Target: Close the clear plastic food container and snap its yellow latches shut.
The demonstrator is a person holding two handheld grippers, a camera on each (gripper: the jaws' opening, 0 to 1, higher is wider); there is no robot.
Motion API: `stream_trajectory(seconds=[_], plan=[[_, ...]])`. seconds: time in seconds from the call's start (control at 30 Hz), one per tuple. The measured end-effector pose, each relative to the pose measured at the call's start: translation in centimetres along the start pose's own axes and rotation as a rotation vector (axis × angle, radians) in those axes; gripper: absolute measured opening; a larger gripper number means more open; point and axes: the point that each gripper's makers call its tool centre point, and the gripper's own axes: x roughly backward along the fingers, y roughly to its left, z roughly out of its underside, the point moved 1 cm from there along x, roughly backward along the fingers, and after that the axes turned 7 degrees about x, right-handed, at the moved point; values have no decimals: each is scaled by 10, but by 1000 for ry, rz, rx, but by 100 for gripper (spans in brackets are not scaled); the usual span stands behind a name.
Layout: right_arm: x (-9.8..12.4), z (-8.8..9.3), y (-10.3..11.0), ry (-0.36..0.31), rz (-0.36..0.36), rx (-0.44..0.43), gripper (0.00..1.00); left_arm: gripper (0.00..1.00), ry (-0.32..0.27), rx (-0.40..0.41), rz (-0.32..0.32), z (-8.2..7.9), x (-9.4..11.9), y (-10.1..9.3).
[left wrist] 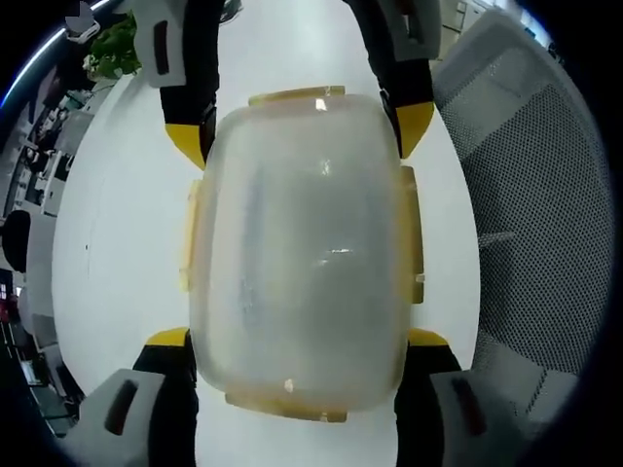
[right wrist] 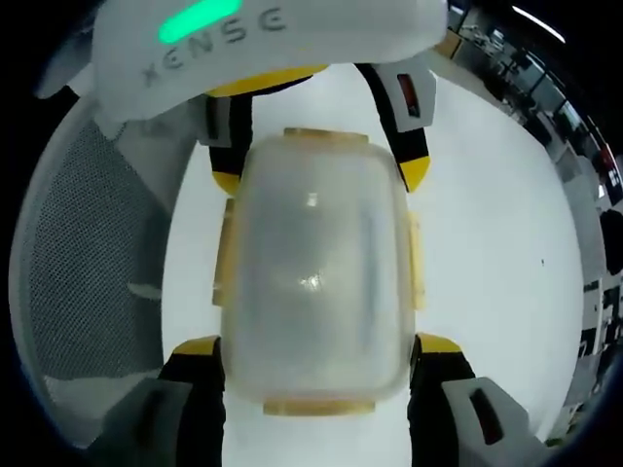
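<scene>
One white bench (left wrist: 127, 224) carries one clear plastic food container (left wrist: 300, 253), lid on, at centre in both views. One grey mesh chair (left wrist: 531, 214) stands at 3 o'clock in the left gripper view. Four yellow latches (left wrist: 296, 96) edge the container, one per side. Left gripper (left wrist: 297, 342): jaws wide, straddling the container's near end, with the right gripper's jaws at 12 o'clock. Right gripper (right wrist: 318, 348): jaws wide, straddling the opposite end; whether any tip touches the container cannot be told.

Bright, even light (fisheye-warped edges)
</scene>
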Motion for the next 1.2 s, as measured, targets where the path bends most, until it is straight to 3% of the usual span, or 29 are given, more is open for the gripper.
stream_trajectory(seconds=[0.6,1.2], plan=[[-8,-25,-6,-2,-1,0,78,84,27,4,-8,27,4,6],[-9,-27,-5,-4,0,-1,78,84,43,9,-32,30,3,5]])
